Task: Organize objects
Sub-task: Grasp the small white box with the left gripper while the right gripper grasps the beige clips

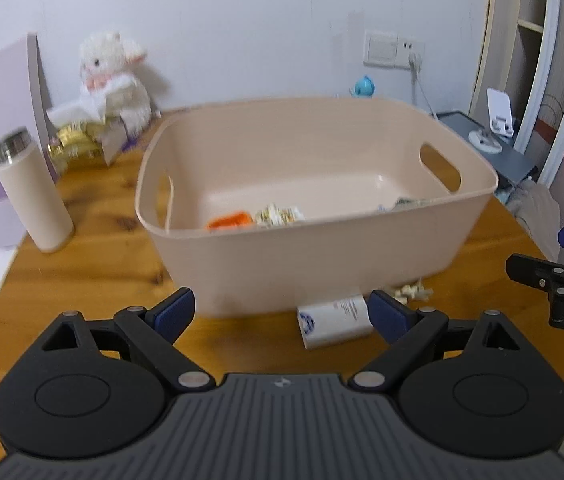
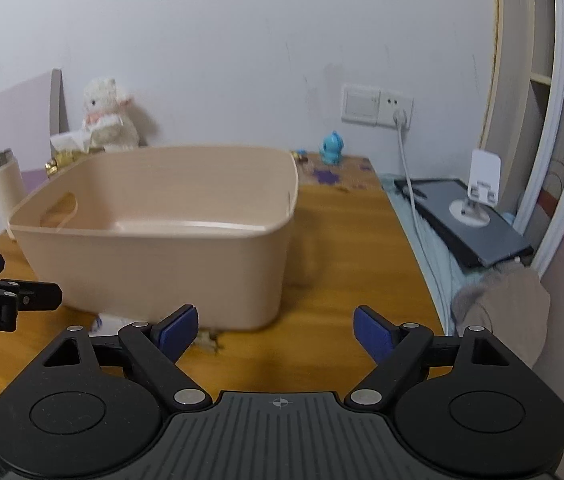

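1. Left tool (image 1: 281, 312): jaws spread wide, nothing between the blue pads; it hovers low over the wooden worktop (image 1: 93, 264), facing the near wall of the beige plastic bin (image 1: 314, 256).
2. Right tool (image 2: 275, 330): jaws also spread wide and empty, aimed at the bin's right near corner.
3. White box with printed label (image 1: 334, 320) lies flat on the worktop, just in front of the bin wall, close to the left tool's right pad.
4. Small pale crumpled item (image 1: 408, 292) sits at the bin's base, beside the box.
5. Inside the bin: orange item (image 1: 229, 220) and patterned packet (image 1: 277, 215), near the front wall.
6. Open worktop lies right of the bin up to the worktop's right edge.
7. Cream flask (image 1: 31, 190) stands upright left of the bin, apart from it.
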`<state>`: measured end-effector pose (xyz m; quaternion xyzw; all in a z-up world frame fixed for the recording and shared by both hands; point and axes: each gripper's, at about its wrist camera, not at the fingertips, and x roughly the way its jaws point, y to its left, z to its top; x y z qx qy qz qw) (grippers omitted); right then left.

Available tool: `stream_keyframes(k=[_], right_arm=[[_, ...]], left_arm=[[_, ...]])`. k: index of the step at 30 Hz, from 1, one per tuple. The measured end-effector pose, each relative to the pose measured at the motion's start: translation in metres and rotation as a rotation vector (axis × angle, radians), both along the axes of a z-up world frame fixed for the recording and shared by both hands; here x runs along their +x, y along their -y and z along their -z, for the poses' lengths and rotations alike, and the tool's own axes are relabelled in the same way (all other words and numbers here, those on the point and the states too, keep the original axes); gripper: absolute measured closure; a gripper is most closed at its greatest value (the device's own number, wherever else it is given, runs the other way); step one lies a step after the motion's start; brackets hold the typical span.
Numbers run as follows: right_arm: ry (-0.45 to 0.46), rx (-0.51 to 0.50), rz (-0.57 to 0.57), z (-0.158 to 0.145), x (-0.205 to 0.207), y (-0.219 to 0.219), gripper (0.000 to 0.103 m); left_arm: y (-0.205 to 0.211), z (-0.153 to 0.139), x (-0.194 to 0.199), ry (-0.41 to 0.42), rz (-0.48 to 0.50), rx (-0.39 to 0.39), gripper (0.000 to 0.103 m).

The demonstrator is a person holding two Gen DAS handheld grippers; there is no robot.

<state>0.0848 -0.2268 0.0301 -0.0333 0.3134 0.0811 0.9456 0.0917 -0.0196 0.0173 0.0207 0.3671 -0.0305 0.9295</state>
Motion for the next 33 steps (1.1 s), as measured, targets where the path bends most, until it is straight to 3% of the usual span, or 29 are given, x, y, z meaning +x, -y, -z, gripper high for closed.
stream_keyframes(k=[14, 22, 25, 33], right_arm=[[-0.118, -0.059, -0.055, 0.049, 0.019, -0.001, 0.014], [-0.147, -0.049, -0.075, 0.067, 0.034, 0.000, 0.006], [-0.154, -0.035, -0.076, 0.073, 0.042, -0.001, 0.005], [-0.144, 0.008, -0.077, 0.081, 0.049, -0.006, 0.000]], left_arm=[[0.018, 0.060, 0.023, -0.122, -0.003, -0.043, 0.009], [0.034, 0.080, 0.038, -0.118, 0.001, -0.015, 0.007], [0.034, 0.083, 0.044, -0.114, 0.001, 0.003, 0.000], [0.021, 0.084, 0.051, -0.103, -0.009, 0.000, 0.000]])
